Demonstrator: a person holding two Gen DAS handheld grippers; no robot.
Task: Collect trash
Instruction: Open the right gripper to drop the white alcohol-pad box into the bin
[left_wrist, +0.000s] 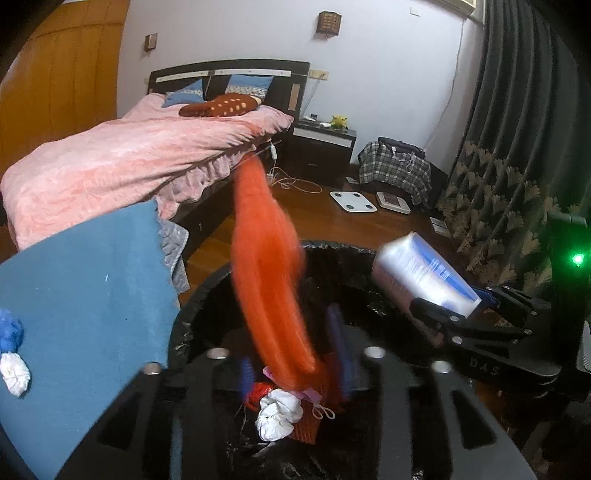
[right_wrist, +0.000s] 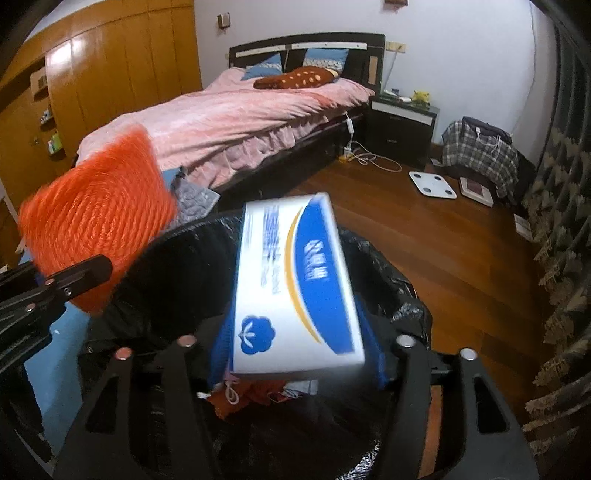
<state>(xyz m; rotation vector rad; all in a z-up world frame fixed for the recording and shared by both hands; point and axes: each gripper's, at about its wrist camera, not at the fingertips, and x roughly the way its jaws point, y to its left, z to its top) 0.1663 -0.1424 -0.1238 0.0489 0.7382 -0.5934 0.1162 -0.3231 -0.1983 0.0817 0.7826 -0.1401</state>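
your left gripper (left_wrist: 295, 363) stands open over the bin (left_wrist: 192, 314), the blurred orange mesh bag (left_wrist: 267, 273) loose between its fingers. your right gripper (right_wrist: 295, 363) also stands open, the blue-and-white box (right_wrist: 295, 284) unclamped above the bin's trash.

A white-and-blue box (right_wrist: 295, 284), apparently between the right gripper's (right_wrist: 295, 350) fingers, hangs over a black-lined bin (right_wrist: 388, 266); blurred orange netting (right_wrist: 99, 229) alongside.
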